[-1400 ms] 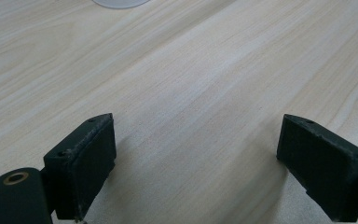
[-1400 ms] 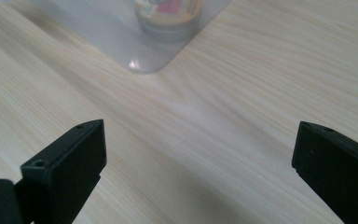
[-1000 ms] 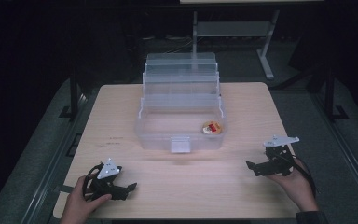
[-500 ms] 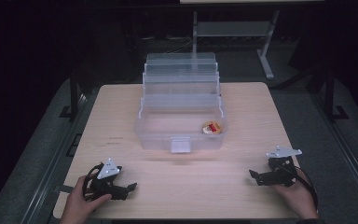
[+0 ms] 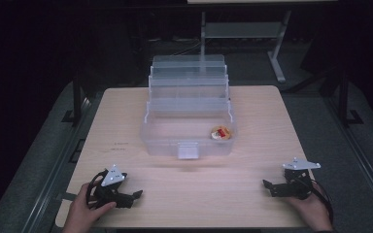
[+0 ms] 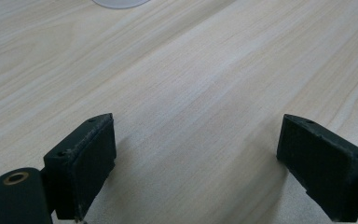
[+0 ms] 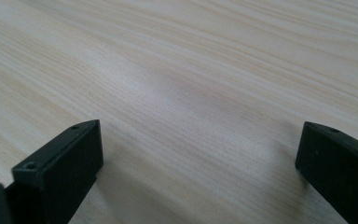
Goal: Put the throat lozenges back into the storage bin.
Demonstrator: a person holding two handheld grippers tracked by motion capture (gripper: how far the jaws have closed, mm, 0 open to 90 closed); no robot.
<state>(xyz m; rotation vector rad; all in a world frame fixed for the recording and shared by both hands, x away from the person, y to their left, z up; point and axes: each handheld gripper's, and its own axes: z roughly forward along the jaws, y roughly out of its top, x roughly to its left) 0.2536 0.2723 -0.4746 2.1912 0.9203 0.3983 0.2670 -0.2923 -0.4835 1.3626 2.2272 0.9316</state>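
A clear plastic tiered box [image 5: 189,141] stands open in the middle of the wooden table [image 5: 262,116], its trays stepped up toward the back. A small round orange and red item [image 5: 221,133] lies in the right end of its bottom compartment. My left gripper [image 5: 137,195] rests low on the table near the front left corner, held by a hand, jaws wide apart over bare wood [image 6: 193,140]. My right gripper [image 5: 267,185] sits near the front right corner, also held by a hand. Its jaws stand wide apart with nothing between them [image 7: 198,154].
A white latch tab [image 5: 188,151] sticks out from the box's front wall. The box's pale edge [image 6: 121,3] shows at the top of the left gripper view. Metal rails [image 5: 73,102] flank the table, and a desk frame [image 5: 277,58] stands behind in the dark.
My right gripper has drawn back toward the table's front right edge and dropped lower. The left gripper has stayed put.
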